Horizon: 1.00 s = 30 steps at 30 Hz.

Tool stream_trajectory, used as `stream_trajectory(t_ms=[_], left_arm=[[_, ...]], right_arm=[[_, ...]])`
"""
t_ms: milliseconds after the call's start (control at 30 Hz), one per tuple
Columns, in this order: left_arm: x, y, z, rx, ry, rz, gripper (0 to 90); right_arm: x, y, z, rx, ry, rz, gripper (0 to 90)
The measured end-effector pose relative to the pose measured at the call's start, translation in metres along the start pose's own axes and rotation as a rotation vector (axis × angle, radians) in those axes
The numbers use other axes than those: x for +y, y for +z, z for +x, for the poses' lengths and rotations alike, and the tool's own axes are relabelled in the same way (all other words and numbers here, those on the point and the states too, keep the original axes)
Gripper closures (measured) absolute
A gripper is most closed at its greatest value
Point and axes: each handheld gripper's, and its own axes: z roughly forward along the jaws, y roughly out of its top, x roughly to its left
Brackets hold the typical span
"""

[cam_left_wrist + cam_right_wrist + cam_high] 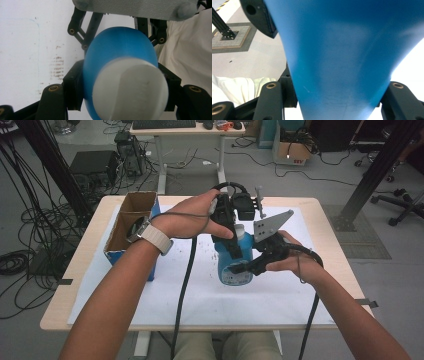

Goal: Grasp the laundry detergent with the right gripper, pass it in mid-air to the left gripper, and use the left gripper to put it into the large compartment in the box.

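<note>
A blue bottle (232, 265) with a white cap (239, 231) stands at centre frame in the high view, on the white sheet (200, 290) covering a pale wood table (90, 270), clamped by 2 hand-held grippers at once. The left gripper (227, 227) comes down from above, its jaws closed on the bottle's upper part just below the cap; the person's left hand (187, 220), a light watch strap (155, 237) on the wrist, holds it. The right gripper (250, 267) comes in from the right of frame and is clamped across the lower body near the label, w/ the right hand (295, 260) behind it and its grey 3-cornered plate (270, 225) tilted above.

In the left gripper view the cap (130, 90) sits lower centre, blue body (117, 47) behind it, black pads pressing both sides; the right gripper's linkage & plate show along the top edge. In the right gripper view the bottle (347, 57) spans most of the frame, both pads tight on its flanks, though focus is soft, so exact contact at the right pad is prob. but not certain.

An open cardboard box (131, 225) w/ blue sides stands at left of the table, well apart from the bottle.
</note>
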Motion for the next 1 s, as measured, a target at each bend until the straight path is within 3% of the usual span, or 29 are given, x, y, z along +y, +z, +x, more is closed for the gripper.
stream_trajectory(t_ms=[1000], left_arm=[[0.0003,-0.0016,-0.0027,-0.001,-0.015,0.002,37.2]], right_arm=[[0.0004,-0.0009,0.0010,0.000,0.002,-0.005,43.2]])
